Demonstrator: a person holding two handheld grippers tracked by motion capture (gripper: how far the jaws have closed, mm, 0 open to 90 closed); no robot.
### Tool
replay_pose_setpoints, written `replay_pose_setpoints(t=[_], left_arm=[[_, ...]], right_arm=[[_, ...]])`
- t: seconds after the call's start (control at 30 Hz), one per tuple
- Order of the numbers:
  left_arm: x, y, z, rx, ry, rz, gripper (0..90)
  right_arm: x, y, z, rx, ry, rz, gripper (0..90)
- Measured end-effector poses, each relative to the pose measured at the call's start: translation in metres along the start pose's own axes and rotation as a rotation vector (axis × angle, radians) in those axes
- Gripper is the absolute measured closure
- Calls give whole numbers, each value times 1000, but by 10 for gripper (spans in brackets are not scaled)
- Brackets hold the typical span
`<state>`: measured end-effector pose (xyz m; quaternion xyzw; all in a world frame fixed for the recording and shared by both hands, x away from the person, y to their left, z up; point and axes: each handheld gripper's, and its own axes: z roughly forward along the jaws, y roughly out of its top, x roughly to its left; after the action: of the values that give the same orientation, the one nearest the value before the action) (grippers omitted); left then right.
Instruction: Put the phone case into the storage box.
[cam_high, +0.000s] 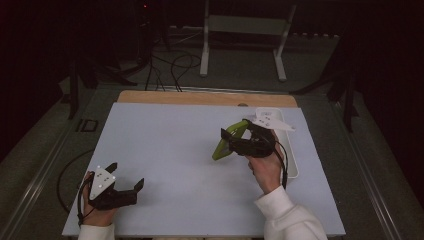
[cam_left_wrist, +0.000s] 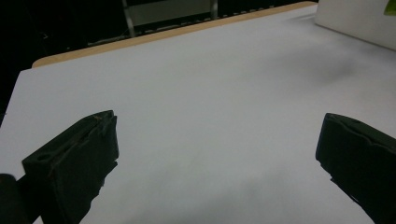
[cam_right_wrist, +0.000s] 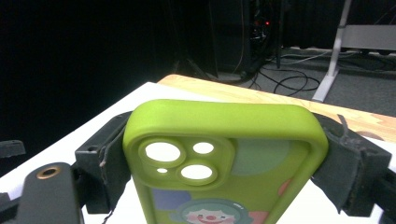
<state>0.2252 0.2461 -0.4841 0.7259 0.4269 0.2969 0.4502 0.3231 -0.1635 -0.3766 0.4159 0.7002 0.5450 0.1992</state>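
Item 1, left gripper (cam_high: 126, 176): resting low at the near left of the table (cam_high: 165, 150), held by the left hand (cam_high: 97, 216). Its jaws are standing wide apart with nothing between them; bare white tabletop is lying ahead of them in the left gripper view.

Item 2, right gripper (cam_high: 234, 137): being held up by the right hand (cam_high: 266, 169) at the right of the table. Its jaws are clamping a green phone case (cam_right_wrist: 224, 158) by its two long edges, one pad on each side, with the camera-cutout end rising just beyond the jaw tips. A clown print is showing between the jaws, lower down. From the high view the case (cam_high: 227, 141) is tilting, apparently off the surface.

Item 3, white tray (cam_high: 292, 160): lying just behind and to the outer side of the right gripper's jaws, along the table's right edge.

Handling note: the case is likely soft and flexing under pressure, so a moderate squeeze is advisable. Keeping the grip centred on both edges should stop it swinging; the free left gripper is standing ready to take an end if needed.
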Motion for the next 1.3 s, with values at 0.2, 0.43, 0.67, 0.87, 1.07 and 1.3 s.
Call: replay_pose_setpoints(t=[0.2, 0.43, 0.67, 0.87, 1.07, 1.3], left_arm=[[-1, 0, 0, 8, 4, 13, 0], [-1, 0, 0, 6, 5, 15, 0], [-1, 0, -1, 3, 7, 14, 0], [-2, 0, -1, 5, 8, 17, 0], [-1, 0, -1, 5, 8, 15, 0], [-1, 0, -1, 7, 8, 13, 0]], right_arm=[[-6, 3, -2, -3, -17, 0, 154], [-13, 8, -2, -7, -39, 5, 155], [-21, 12, -2, -7, -61, 0, 155], [-30, 13, -3, -3, -83, 0, 156], [-37, 13, -4, 3, -104, 0, 156], [-43, 14, -7, -2, -132, -11, 156]])
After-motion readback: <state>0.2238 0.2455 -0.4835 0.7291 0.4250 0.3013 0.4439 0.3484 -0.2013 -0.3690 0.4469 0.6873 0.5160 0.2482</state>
